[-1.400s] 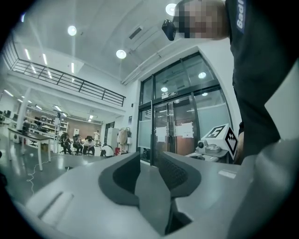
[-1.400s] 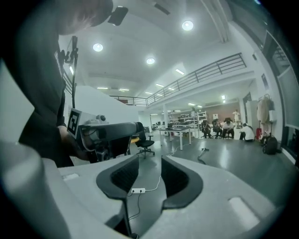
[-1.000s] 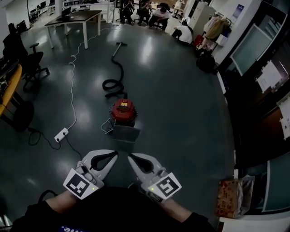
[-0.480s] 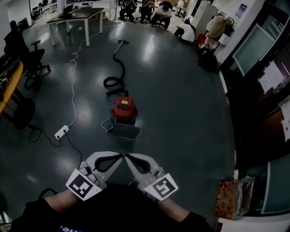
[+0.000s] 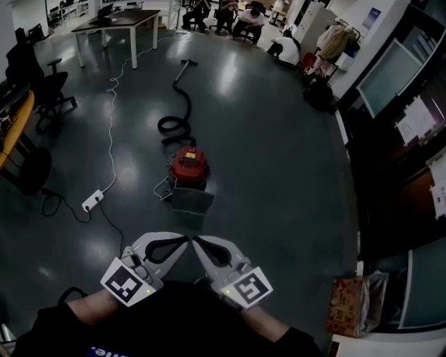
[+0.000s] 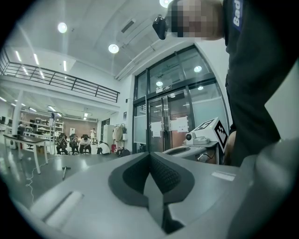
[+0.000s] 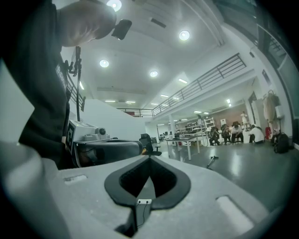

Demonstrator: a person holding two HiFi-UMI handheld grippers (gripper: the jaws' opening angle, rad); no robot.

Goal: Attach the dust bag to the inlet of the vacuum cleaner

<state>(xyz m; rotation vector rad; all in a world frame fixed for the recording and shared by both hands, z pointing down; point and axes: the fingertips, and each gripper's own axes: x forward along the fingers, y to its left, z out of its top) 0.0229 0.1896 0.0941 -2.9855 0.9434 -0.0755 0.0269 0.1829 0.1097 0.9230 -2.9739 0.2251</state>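
Note:
In the head view a red vacuum cleaner stands on the dark floor, with its black hose snaking away behind it. A flat grey dust bag lies against its near side. My left gripper and right gripper are held close to my body, well short of the vacuum. Their tips almost meet. Both are shut with nothing in them. The left gripper view shows its jaws pressed together, and the right gripper view shows the same for the right gripper.
A white power strip and its cable lie to the left of the vacuum. Office chairs stand at the far left and a table at the back. People sit at the far end. A paper bag stands by the right wall.
The tips of the two grippers have drawn slightly closer together. The vacuum, hose and bag lie as before.

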